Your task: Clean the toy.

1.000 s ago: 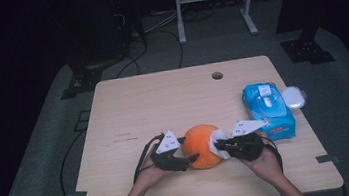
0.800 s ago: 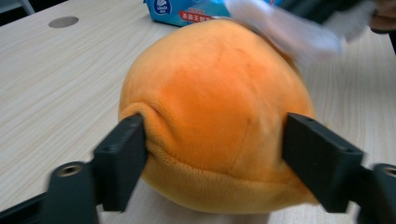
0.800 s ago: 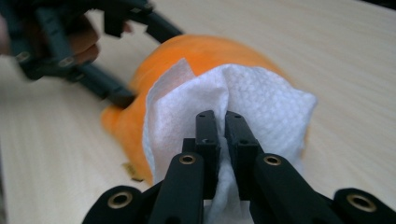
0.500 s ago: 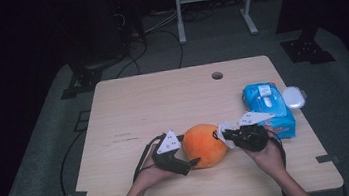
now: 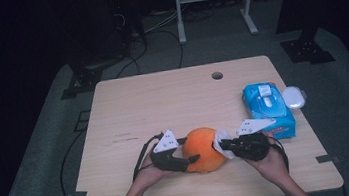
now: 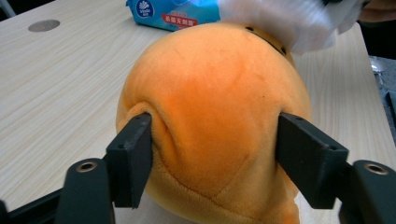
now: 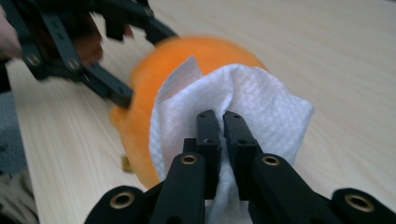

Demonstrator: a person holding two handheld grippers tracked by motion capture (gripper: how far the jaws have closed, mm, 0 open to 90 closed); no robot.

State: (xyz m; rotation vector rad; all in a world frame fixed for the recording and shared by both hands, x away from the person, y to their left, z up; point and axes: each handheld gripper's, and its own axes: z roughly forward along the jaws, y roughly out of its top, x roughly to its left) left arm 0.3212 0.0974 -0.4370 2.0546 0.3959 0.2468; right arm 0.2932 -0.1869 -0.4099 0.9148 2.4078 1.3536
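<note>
A round orange plush toy (image 5: 203,147) rests on the wooden table (image 5: 163,104) near its front edge. My left gripper (image 5: 190,160) holds the toy from the left. In the left gripper view the black pads (image 6: 133,149) dent the plush (image 6: 210,93) on both sides. These jaws have just been closing, with the toy between them. My right gripper (image 5: 218,145) comes from the right, shut on a crumpled white wipe (image 7: 261,102). The wipe (image 5: 224,140) lies against the toy's right side (image 7: 154,74).
A blue pack of wet wipes (image 5: 268,109) lies at the table's right side, with a small white round thing (image 5: 294,97) beside it at the edge. A cable hole (image 5: 217,75) sits near the far edge. Cables trail off the table's left side.
The right gripper with the wipe lifted slightly up and right off the toy, then came back against its right side. The left hand has kept its place on the toy.
</note>
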